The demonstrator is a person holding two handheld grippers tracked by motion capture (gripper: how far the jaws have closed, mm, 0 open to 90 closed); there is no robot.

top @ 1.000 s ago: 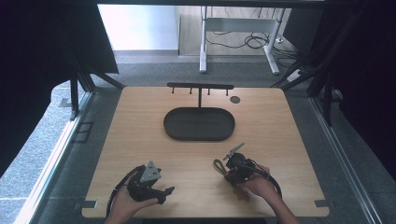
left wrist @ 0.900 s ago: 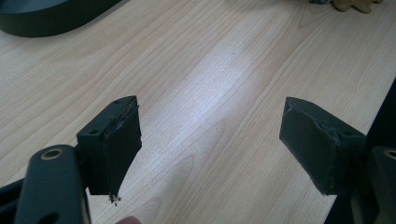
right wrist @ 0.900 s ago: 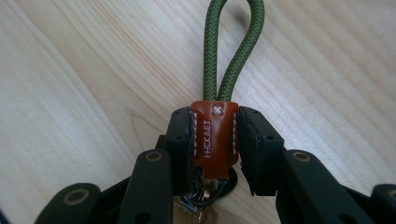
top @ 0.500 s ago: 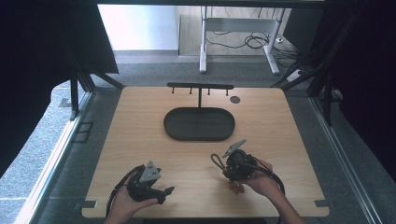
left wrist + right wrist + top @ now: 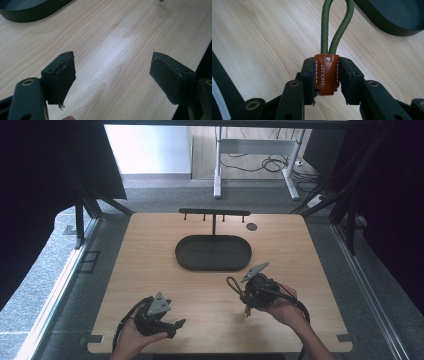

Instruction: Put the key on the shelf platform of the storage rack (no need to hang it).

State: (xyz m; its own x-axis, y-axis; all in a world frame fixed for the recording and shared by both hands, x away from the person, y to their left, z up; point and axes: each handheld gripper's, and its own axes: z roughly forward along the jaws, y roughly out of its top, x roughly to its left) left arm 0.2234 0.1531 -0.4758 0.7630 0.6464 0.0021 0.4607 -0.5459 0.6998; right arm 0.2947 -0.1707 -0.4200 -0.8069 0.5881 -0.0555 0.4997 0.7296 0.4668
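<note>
Progress of a key-strap hanging task, judged from the layout. At 7 o'clock on the wooden table [image 5: 150, 245], the left gripper [image 5: 176, 324] rests in the person's hand with its jaws spread wide and nothing between them. At 12 o'clock, the black hook rack [image 5: 215, 212] stands bare behind the empty oval tray [image 5: 212, 253] at table centre. At 5 o'clock, the right gripper [image 5: 327, 75] is clamped on the brown leather tab [image 5: 326, 74] of the key strap, whose green cord loop [image 5: 337, 22] points toward the tray. Pick-up appears complete; carrying the loop to a hook and releasing it remain.
</note>
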